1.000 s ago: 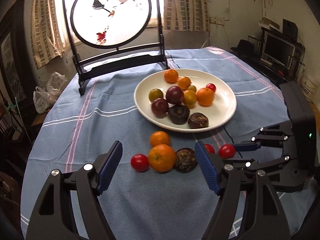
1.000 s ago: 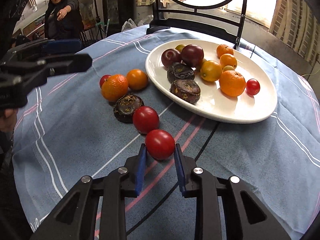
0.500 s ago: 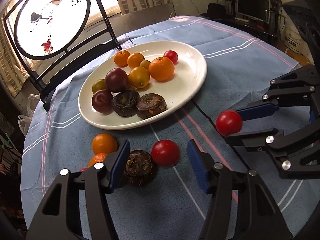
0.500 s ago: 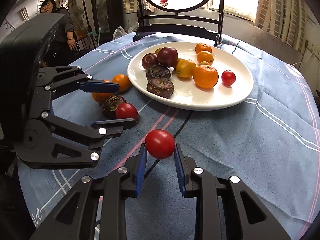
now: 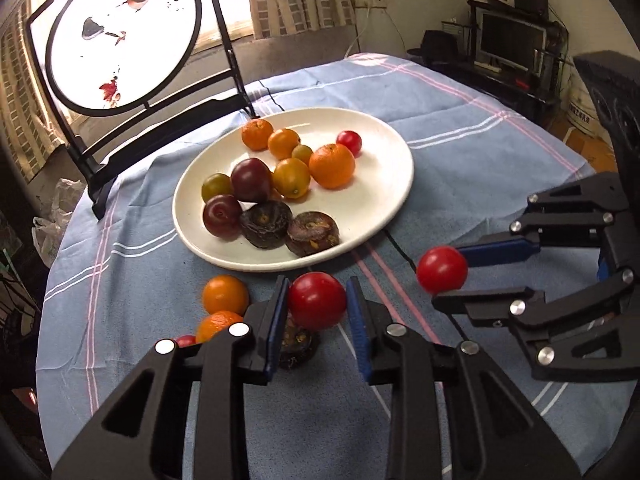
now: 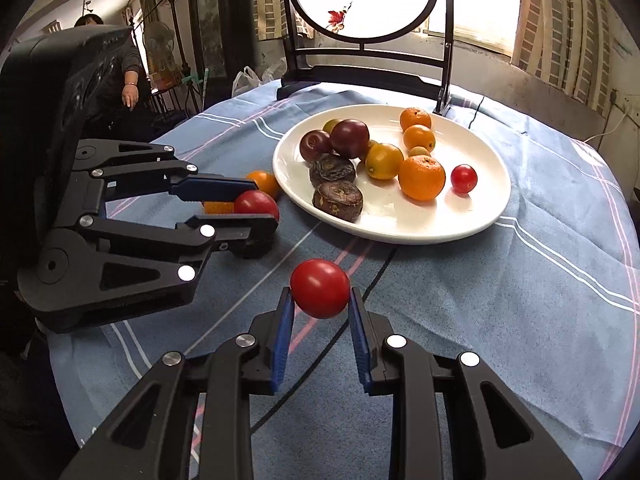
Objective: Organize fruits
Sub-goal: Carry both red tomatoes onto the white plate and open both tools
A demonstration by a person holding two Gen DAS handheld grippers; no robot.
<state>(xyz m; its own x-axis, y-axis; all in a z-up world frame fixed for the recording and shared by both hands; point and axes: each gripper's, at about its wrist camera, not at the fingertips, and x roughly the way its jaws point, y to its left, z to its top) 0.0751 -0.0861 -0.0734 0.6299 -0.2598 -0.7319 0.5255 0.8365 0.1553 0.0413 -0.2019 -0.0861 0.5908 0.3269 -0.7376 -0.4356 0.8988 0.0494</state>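
My left gripper (image 5: 317, 305) is shut on a red tomato (image 5: 317, 300) and holds it above the blue tablecloth, in front of the white plate (image 5: 384, 208). My right gripper (image 6: 320, 300) is shut on another red tomato (image 6: 320, 294), lifted off the cloth; it also shows in the left wrist view (image 5: 441, 269). The plate (image 6: 472, 224) holds oranges, dark plums, dark brown fruits and a small red tomato (image 6: 464, 178). Two oranges (image 5: 225, 294), a dark fruit (image 5: 296, 345) and a small tomato (image 5: 185, 340) lie on the cloth under my left gripper.
A black stand with a round painted screen (image 5: 120, 36) stands behind the plate. The round table's edge drops off at left and right. A monitor and shelves (image 5: 512, 40) are at the far right. A person (image 6: 120, 80) stands beyond the table's left side.
My left gripper has closed on the red tomato and lifted it off the cloth. My right gripper still holds its tomato and has risen a little toward the plate.
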